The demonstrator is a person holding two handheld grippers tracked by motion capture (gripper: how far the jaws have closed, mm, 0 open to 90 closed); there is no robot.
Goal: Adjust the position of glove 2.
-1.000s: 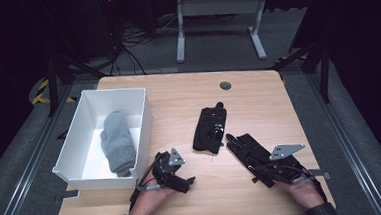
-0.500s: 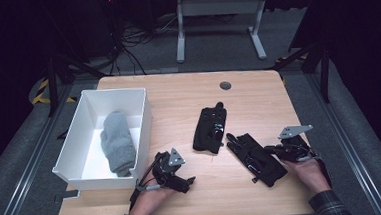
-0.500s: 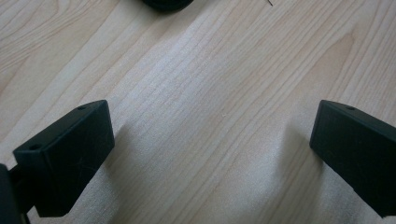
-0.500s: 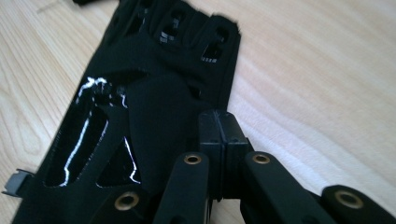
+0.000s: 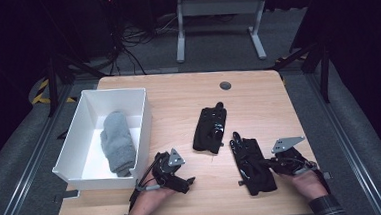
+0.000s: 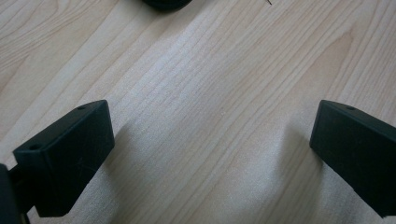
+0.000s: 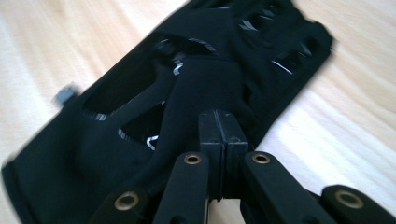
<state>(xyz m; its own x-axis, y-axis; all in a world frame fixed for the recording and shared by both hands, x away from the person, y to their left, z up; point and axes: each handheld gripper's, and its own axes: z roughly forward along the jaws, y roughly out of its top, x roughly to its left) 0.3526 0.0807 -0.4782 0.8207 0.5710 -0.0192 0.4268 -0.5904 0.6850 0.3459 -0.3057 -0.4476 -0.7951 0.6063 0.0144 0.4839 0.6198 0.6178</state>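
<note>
Two black gloves lie on the wooden table (image 5: 178, 103). The nearer glove (image 5: 250, 169) (image 7: 140, 116) lies at the front right. My right gripper (image 5: 268, 162) (image 7: 223, 123) comes at it from the right, shut on a fold of fabric at the glove's thumb side. The farther glove (image 5: 210, 129) rests flat mid-table, untouched. Near the front left my left gripper (image 5: 185, 172) (image 6: 210, 135) is open, jaws wide apart over bare wood with nothing between them.
A white box (image 5: 141, 120) stands at the left with a rolled grey cloth (image 5: 118, 142) inside it. A round cable hole (image 5: 225, 85) sits near the table's far edge. Dark floor, cables and a desk frame lie beyond the table.
The right hand swung up and to the right, then came back left and down with its jaws shut. The nearer glove's cuff end has turned slightly. The left gripper kept still.
</note>
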